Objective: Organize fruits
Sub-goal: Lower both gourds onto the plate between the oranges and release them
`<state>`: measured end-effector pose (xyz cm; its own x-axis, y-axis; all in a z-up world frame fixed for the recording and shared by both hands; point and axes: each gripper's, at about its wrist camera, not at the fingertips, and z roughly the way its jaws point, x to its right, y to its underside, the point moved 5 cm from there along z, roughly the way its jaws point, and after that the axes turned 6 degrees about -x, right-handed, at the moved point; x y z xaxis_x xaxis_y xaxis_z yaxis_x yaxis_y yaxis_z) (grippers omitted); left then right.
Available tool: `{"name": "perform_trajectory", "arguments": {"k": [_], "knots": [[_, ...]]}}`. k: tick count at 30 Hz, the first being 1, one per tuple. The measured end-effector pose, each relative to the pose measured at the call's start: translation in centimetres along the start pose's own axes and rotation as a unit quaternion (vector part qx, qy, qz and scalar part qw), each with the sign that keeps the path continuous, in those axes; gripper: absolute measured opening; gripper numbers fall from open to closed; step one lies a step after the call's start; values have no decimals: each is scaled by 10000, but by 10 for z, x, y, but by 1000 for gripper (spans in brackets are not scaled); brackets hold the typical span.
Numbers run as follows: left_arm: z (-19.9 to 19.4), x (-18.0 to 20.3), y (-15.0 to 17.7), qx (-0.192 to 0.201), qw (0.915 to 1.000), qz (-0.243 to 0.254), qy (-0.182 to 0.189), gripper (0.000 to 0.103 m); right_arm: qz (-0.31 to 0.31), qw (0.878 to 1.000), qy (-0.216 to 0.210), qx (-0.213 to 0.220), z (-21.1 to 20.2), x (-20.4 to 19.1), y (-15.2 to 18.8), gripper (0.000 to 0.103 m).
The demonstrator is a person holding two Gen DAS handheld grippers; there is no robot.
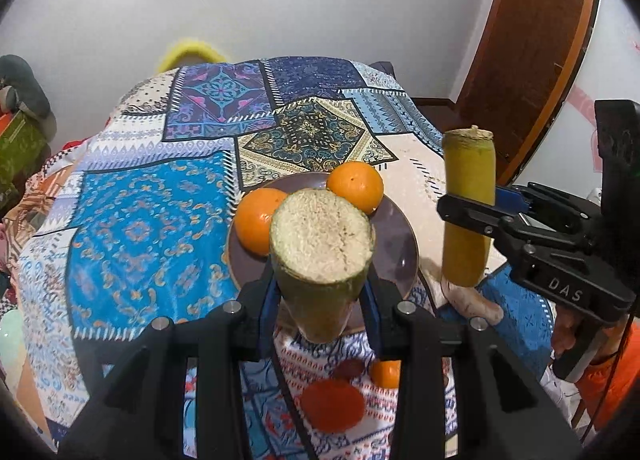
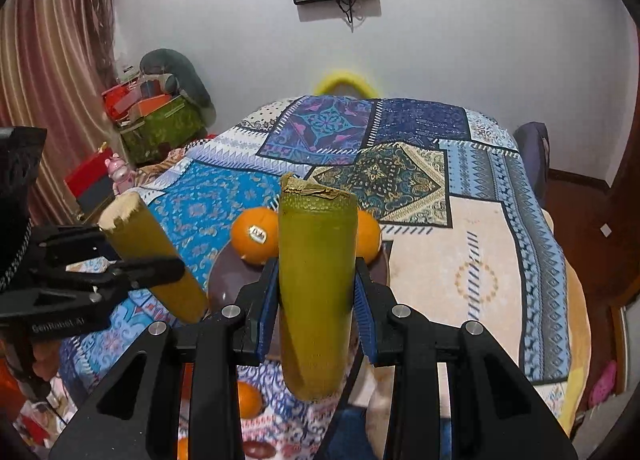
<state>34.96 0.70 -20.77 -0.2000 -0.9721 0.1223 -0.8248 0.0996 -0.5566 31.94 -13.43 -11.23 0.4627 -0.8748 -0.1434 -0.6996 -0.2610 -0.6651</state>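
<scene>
My left gripper point(image 1: 322, 292) is shut on a green-yellow sugarcane piece point(image 1: 322, 244), tilted with its cut end toward the camera, above a dark plate point(image 1: 400, 244). Two oranges point(image 1: 354, 186) point(image 1: 258, 218) lie on the plate. My right gripper point(image 2: 316, 300) is shut on a second sugarcane piece point(image 2: 316, 284), held upright just in front of the plate point(image 2: 228, 280). In the left wrist view the right gripper point(image 1: 468, 216) holds its piece point(image 1: 468, 204) right of the plate. In the right wrist view the left gripper point(image 2: 160, 272) holds its piece point(image 2: 152, 256) left of the plate.
The table wears a blue patchwork cloth point(image 1: 152, 220). Near its front edge lie an orange point(image 1: 386, 374), a red fruit point(image 1: 332, 404) and a dark reddish fruit point(image 1: 348, 368). A yellow chair back point(image 2: 344, 84) stands behind the table; boxes point(image 2: 160, 120) are stacked at left.
</scene>
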Motion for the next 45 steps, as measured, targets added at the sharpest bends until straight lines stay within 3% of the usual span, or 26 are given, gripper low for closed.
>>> {"name": "perform_trajectory", "arguments": {"k": [24,31,37,45], "knots": [[93,3,-39,-383,9991,-44,148,37,-51,9997,56,-244,54,27,-8,32],[92,-3,-45,-349,9991,-190,110,37,-151,9995,66,-268,56,26,-8,32],[67,-10,-53,-10,9994,-350,64,37,-171,9994,15,-304,60,22,-9,32],[44,-22,-40,128,9997,-133,-156,38,-286,9987,9,-433,71,14,-9,32]]}}
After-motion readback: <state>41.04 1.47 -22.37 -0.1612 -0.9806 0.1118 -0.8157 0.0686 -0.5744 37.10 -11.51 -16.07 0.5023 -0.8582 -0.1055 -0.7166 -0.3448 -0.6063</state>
